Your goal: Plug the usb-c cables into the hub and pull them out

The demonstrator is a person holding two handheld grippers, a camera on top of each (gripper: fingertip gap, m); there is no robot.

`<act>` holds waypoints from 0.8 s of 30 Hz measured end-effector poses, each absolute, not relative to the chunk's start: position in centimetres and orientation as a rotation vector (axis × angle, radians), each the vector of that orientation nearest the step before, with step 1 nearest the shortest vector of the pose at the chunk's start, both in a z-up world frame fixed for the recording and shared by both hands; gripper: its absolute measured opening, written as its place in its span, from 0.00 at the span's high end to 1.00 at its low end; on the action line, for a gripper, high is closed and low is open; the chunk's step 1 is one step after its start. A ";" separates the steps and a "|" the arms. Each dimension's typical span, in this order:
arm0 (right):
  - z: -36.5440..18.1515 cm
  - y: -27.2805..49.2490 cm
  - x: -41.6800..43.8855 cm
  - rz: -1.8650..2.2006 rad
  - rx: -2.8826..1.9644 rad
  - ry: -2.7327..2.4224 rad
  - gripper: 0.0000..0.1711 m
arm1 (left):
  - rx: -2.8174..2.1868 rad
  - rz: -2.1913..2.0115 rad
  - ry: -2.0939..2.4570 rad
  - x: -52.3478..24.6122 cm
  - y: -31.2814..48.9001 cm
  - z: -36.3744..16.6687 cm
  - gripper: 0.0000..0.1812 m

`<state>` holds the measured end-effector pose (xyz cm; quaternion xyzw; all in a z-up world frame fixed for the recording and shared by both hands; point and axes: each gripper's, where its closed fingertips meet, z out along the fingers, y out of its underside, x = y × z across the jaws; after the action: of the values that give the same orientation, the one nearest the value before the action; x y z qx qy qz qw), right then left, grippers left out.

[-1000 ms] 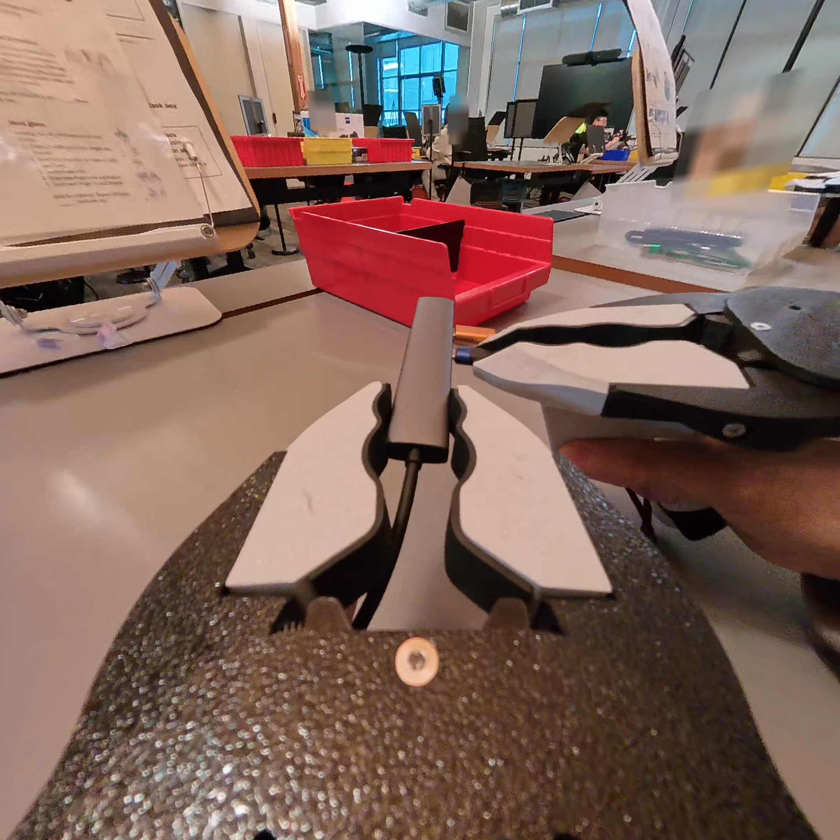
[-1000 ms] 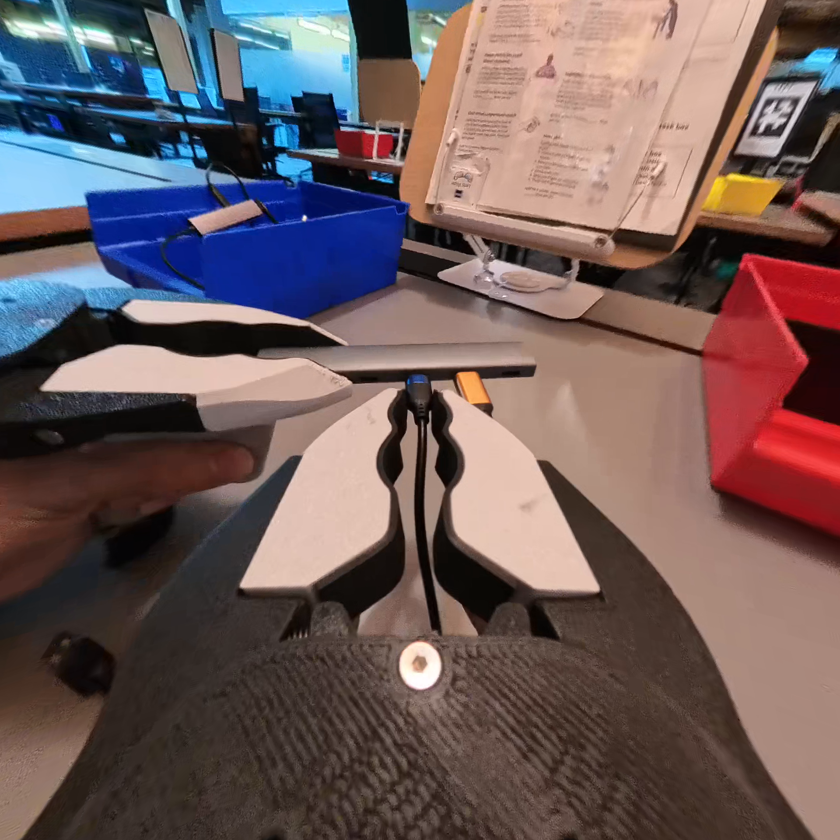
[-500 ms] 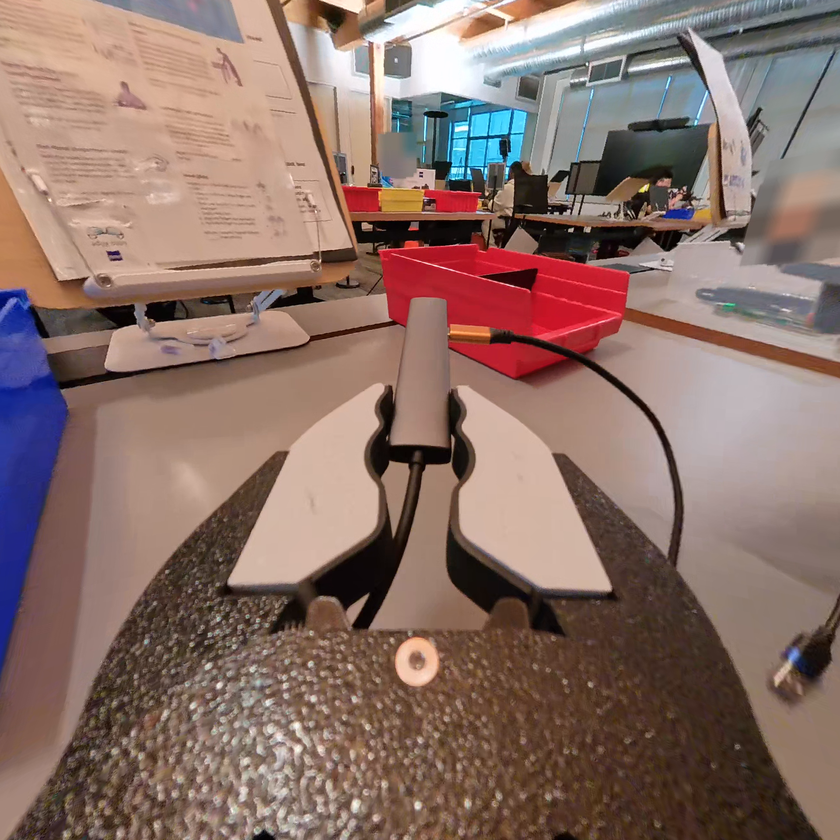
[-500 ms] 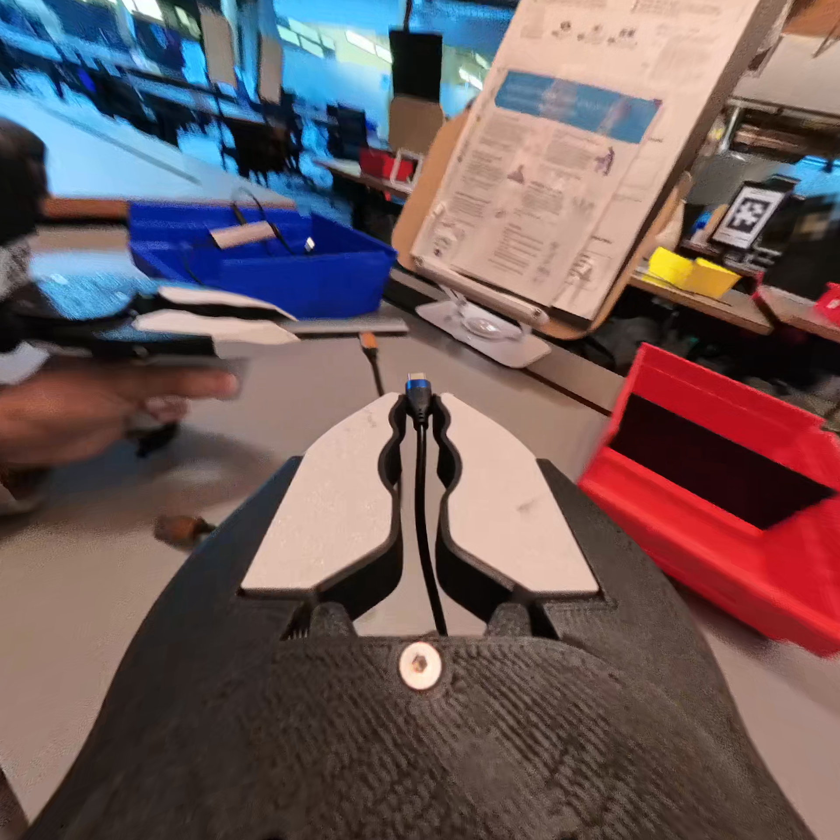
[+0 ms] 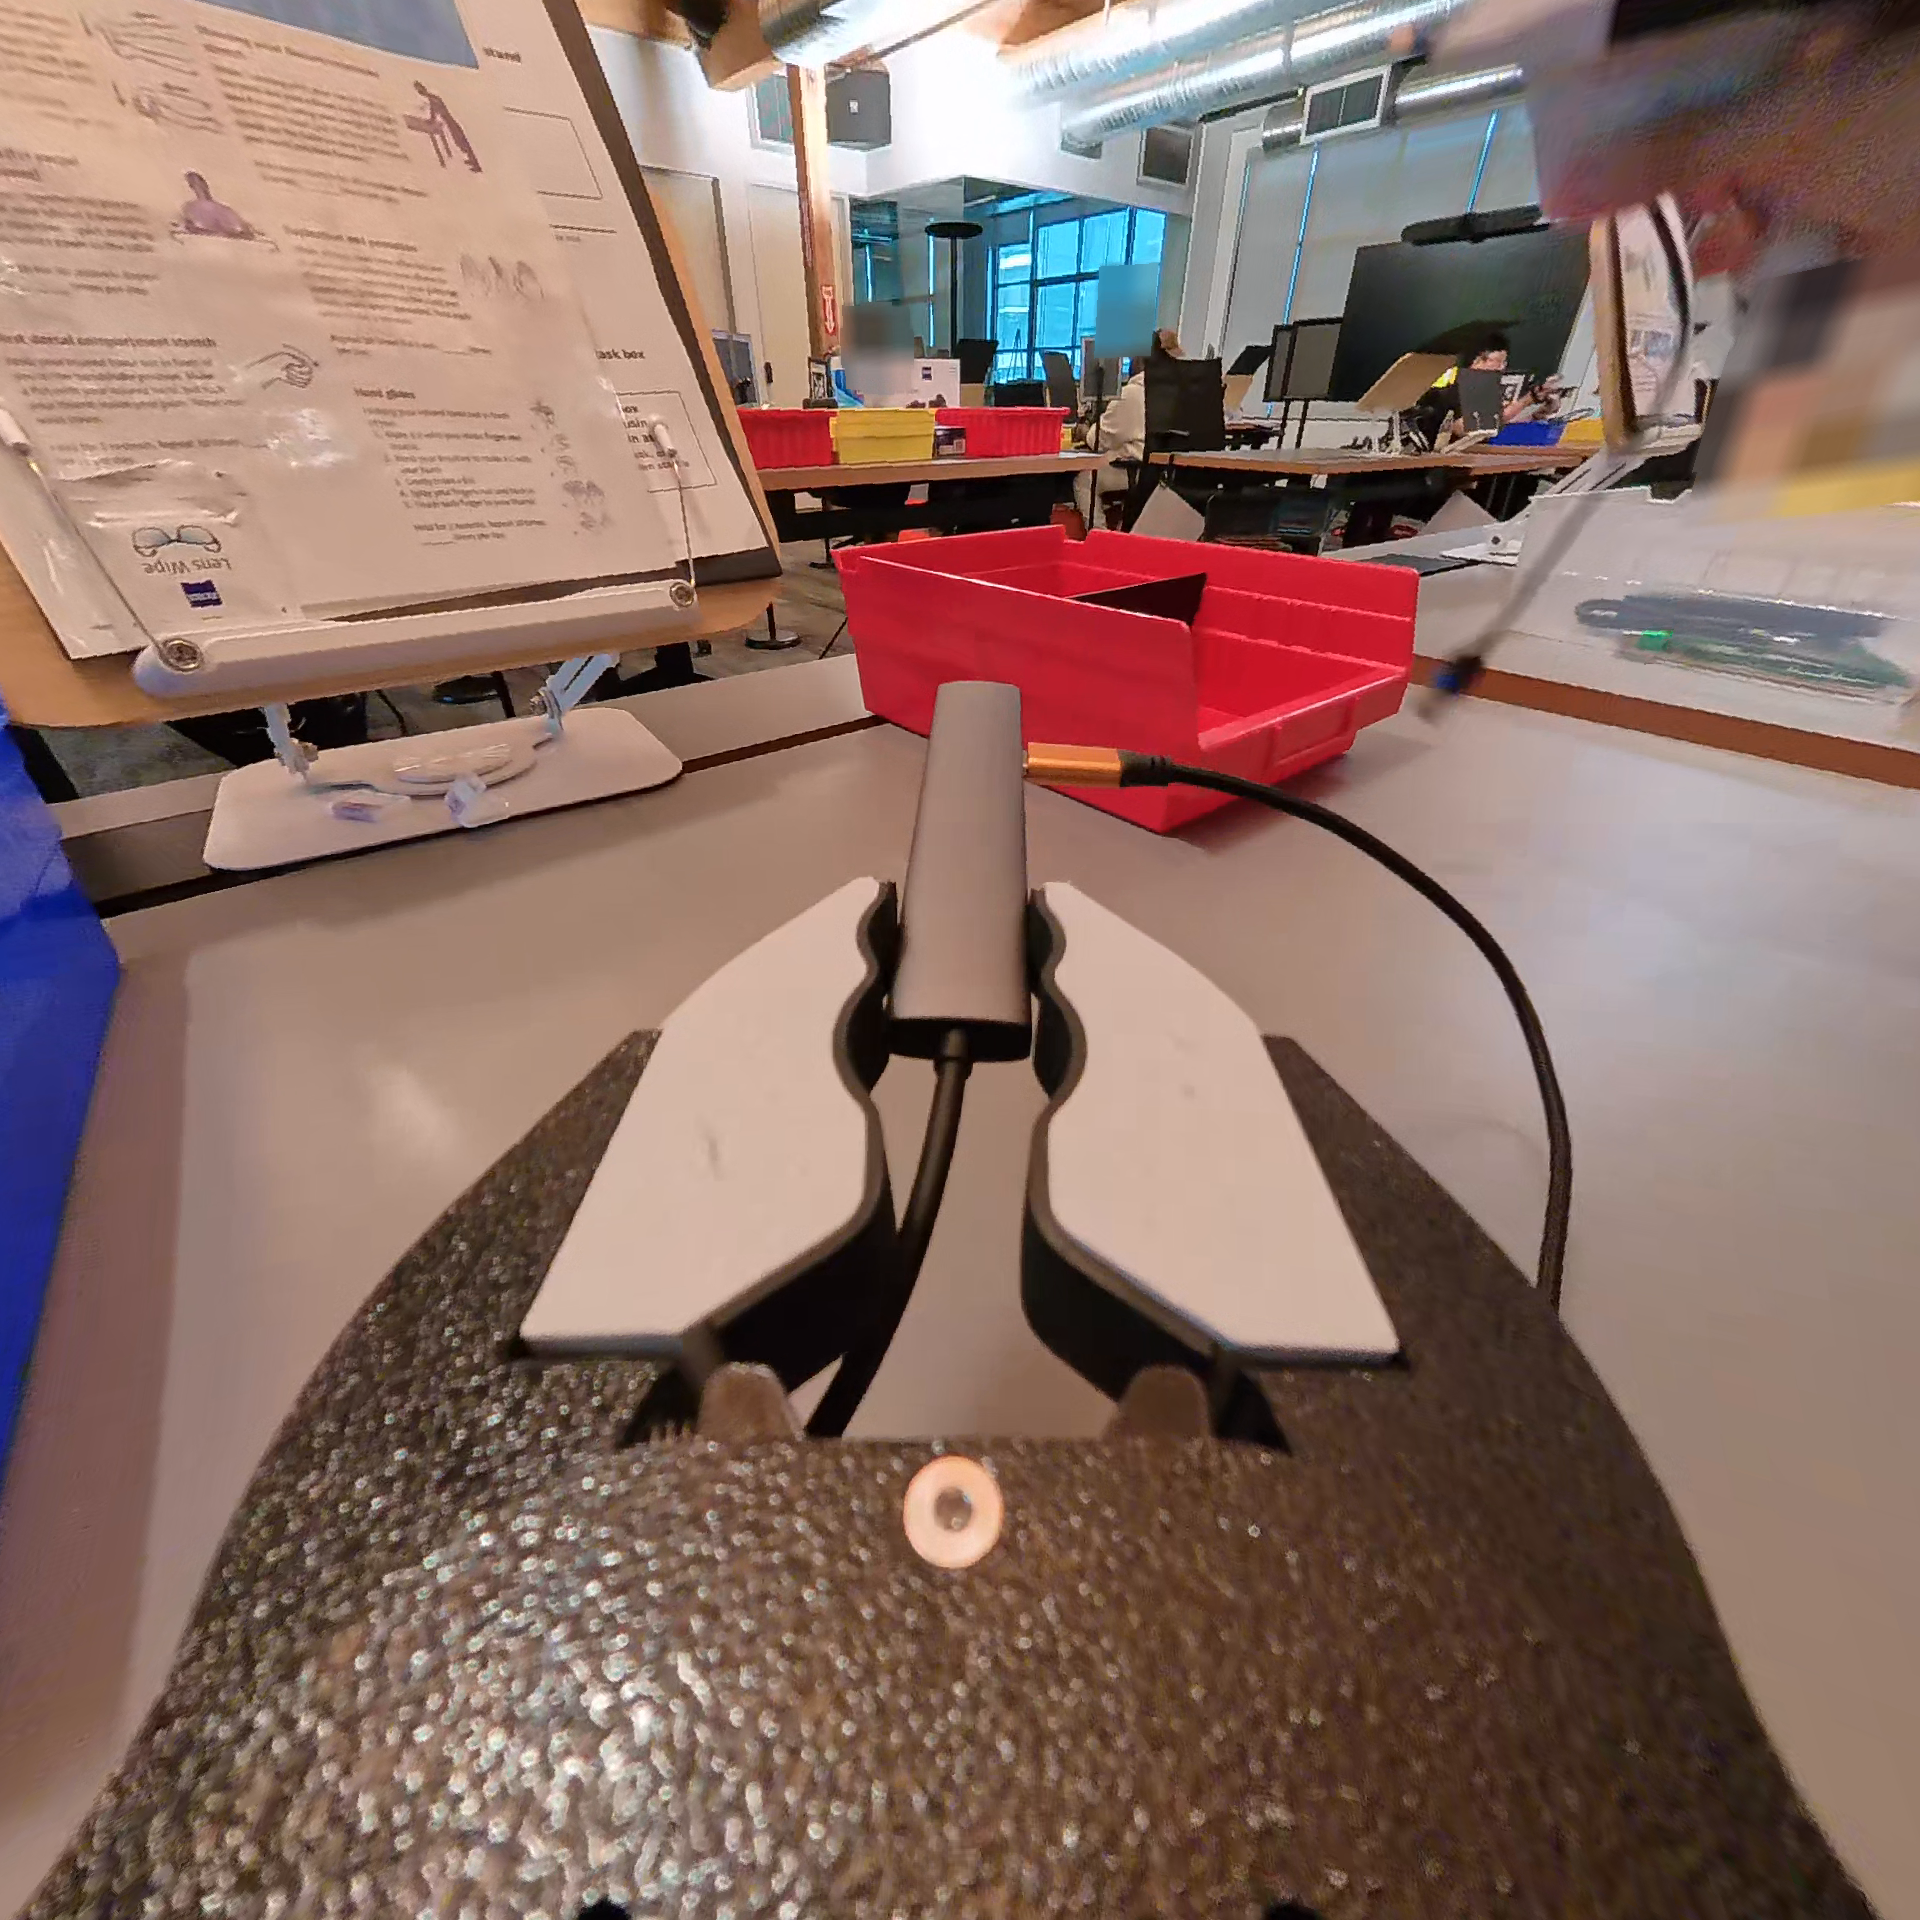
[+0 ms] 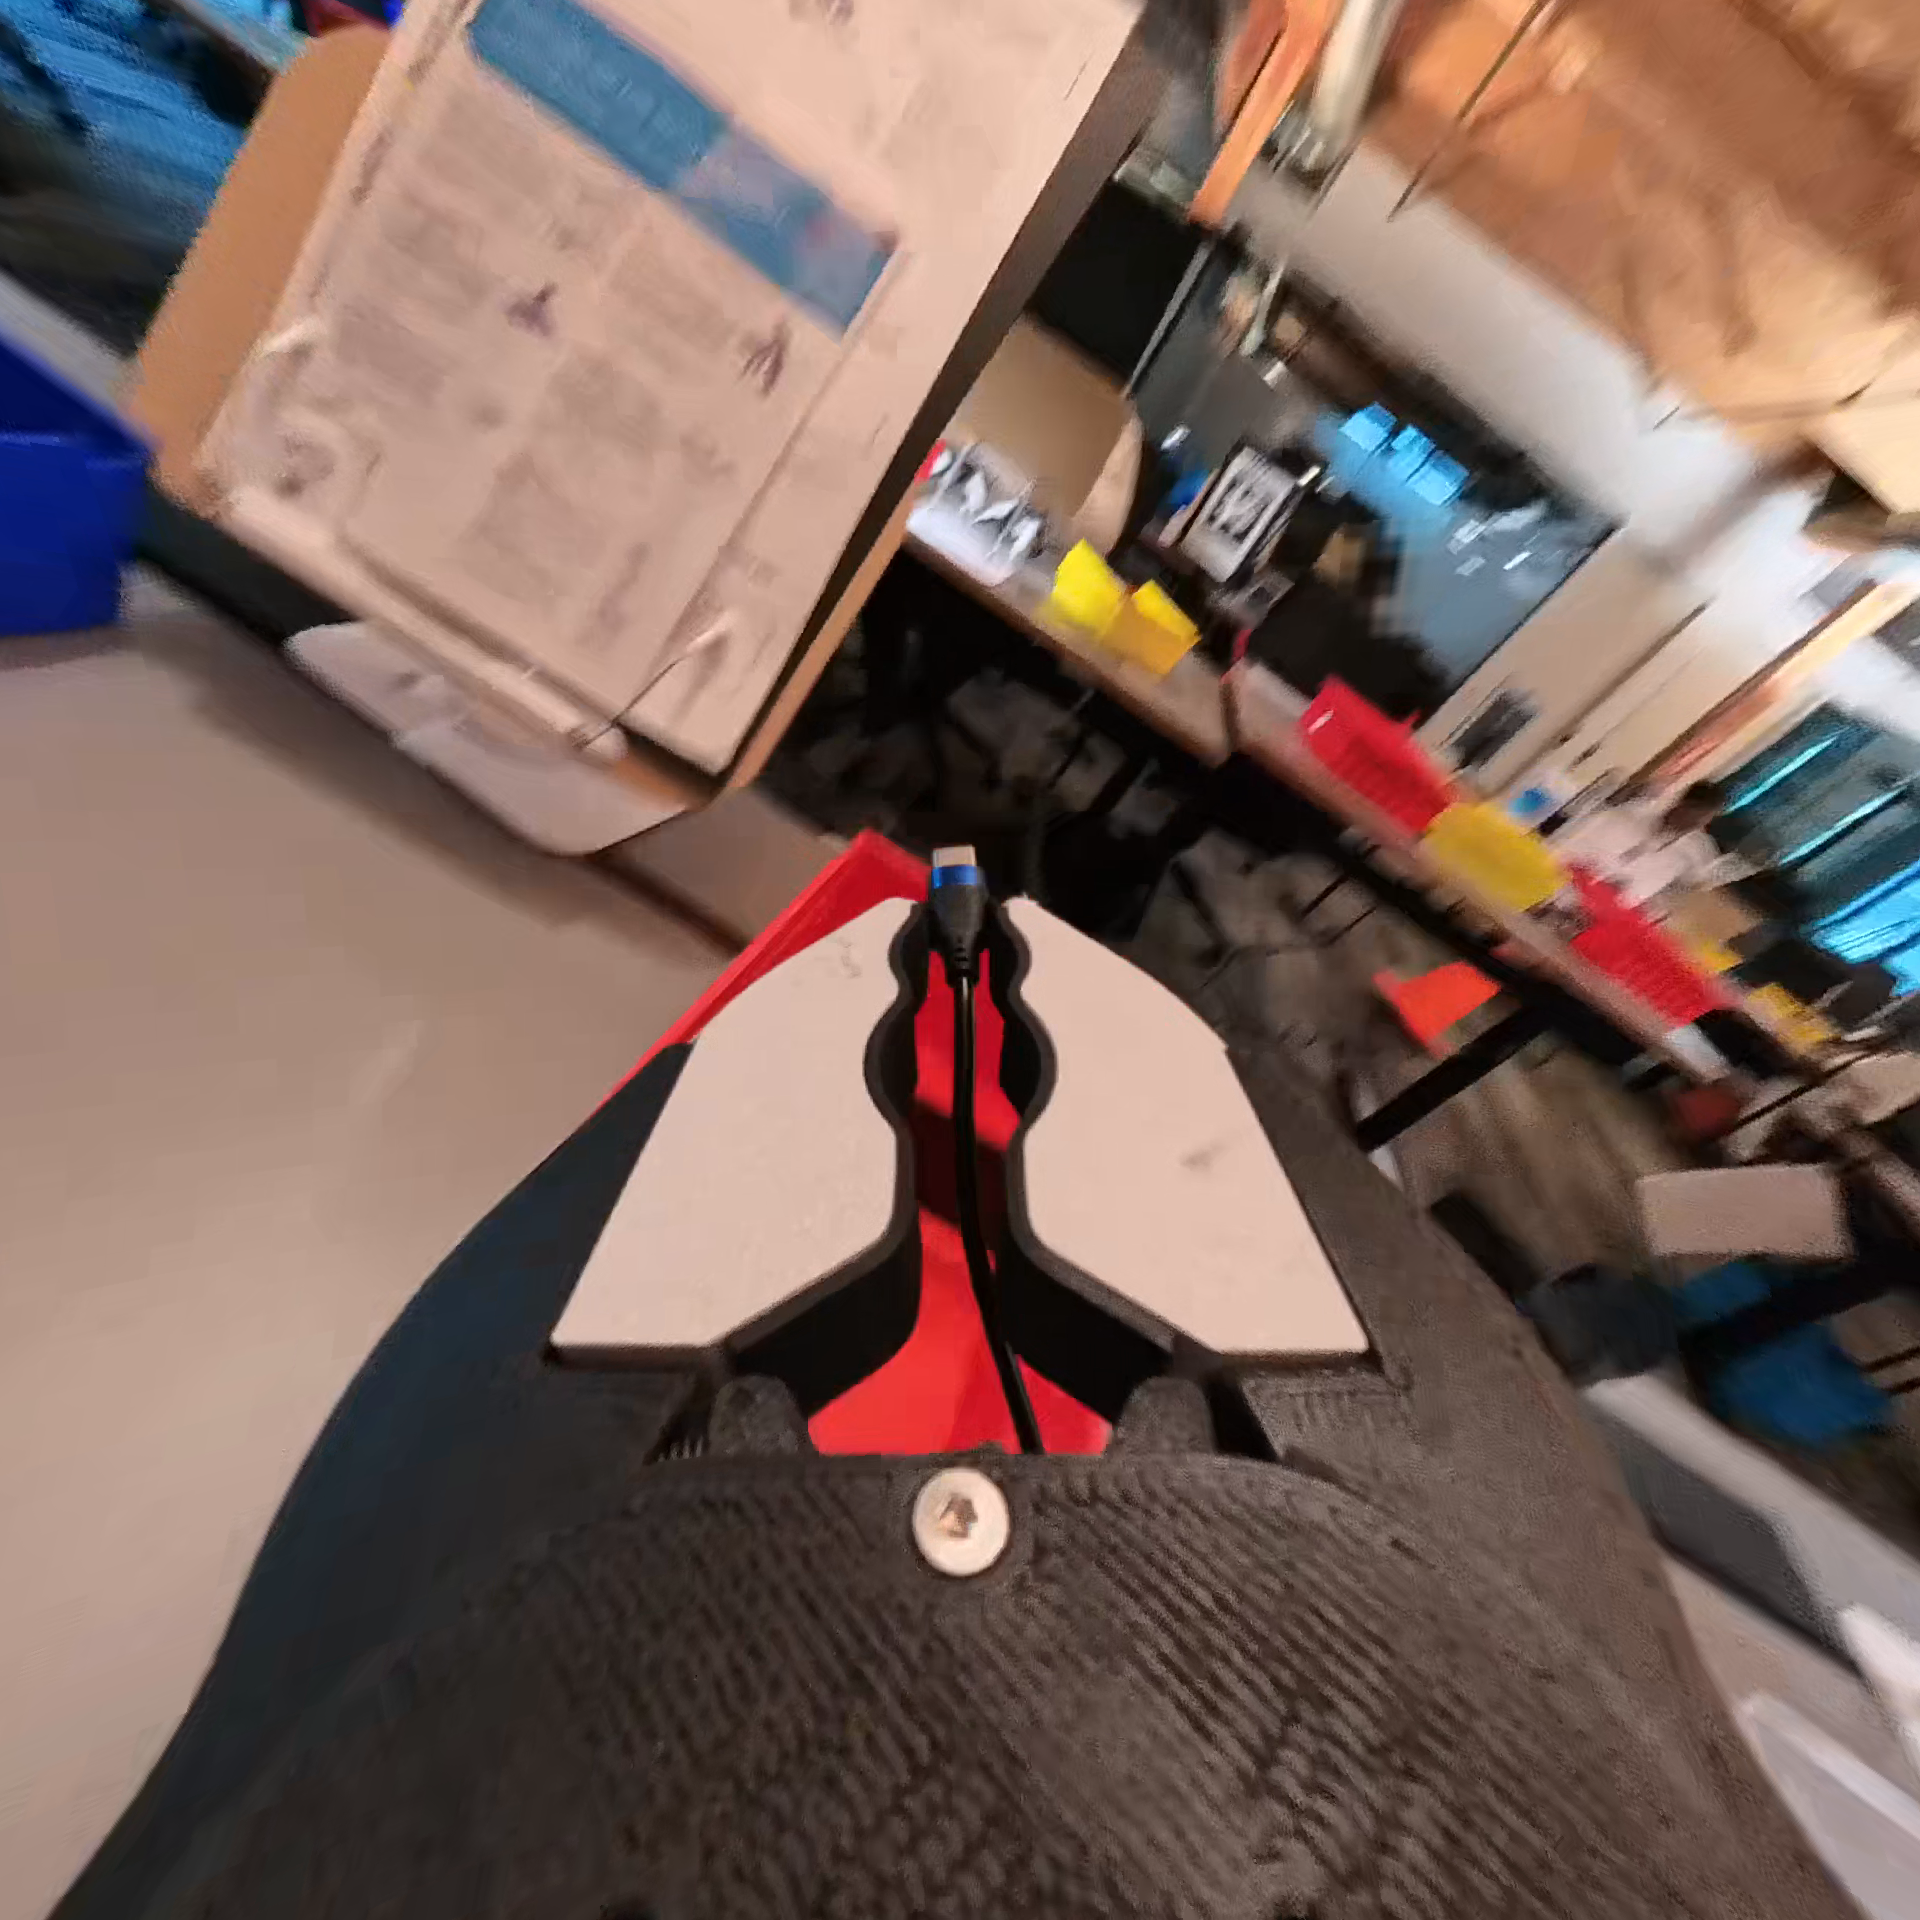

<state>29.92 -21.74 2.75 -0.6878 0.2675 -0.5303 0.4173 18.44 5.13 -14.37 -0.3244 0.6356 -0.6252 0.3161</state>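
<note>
Currently left gripper (image 5: 961, 935) clamped on slim grey metal hub (image 5: 966, 862), above grey table (image 5: 364, 1039) | right gripper (image 6: 961, 914) pinching blue-ringed black usb-c cable (image 6: 956, 899), unplugged, over red plastic bin (image 6: 935, 1340) | orange-plug black cable (image 5: 1081, 767) seated in hub, extraction pending

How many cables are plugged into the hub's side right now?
1: the orange-tipped cable sits in the hub. The blue-tipped cable is out, held in the right tongs. Far side hidden.
</note>
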 end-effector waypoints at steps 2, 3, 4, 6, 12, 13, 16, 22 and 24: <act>5.8 -22.5 33.1 -1.463 -1.657 0.614 0.94 | -0.848 -1.642 1.676 18.4 5.0 -14.4 0.88; 6.6 -22.9 34.6 -1.495 -1.617 0.612 0.94 | -0.845 -1.641 1.682 18.4 5.0 -14.4 0.88; 6.5 -23.2 36.1 -1.489 -1.593 0.617 0.93 | -0.842 -1.640 1.687 18.4 4.9 -14.5 0.88; 4.2 -23.1 38.7 -1.401 -1.576 0.646 0.94 | -0.841 -1.642 1.686 18.4 4.9 -14.4 0.88; -8.2 -21.1 41.8 -1.129 -1.699 0.774 0.94 | -0.836 -1.656 1.692 18.4 4.8 -14.4 0.88; -9.9 -21.1 41.9 -1.125 -1.762 0.780 0.94 | -0.834 -1.657 1.691 18.4 4.8 -14.4 0.88; -13.8 -23.8 42.4 -1.153 -1.993 0.891 0.93 | -0.834 -1.661 1.698 18.4 4.7 -14.4 0.88; -10.1 -25.0 38.4 -0.984 -1.706 1.128 0.46 | -0.829 -1.685 1.699 18.4 4.6 -14.3 0.88; -7.6 -20.0 33.1 -0.788 -1.542 0.972 0.57 | -0.832 -1.681 1.705 18.5 4.5 -14.4 0.88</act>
<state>33.15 -20.02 -7.57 -0.6503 0.4100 -0.3325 0.5463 18.49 4.54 -14.36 -0.3132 0.6418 -0.6330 0.2988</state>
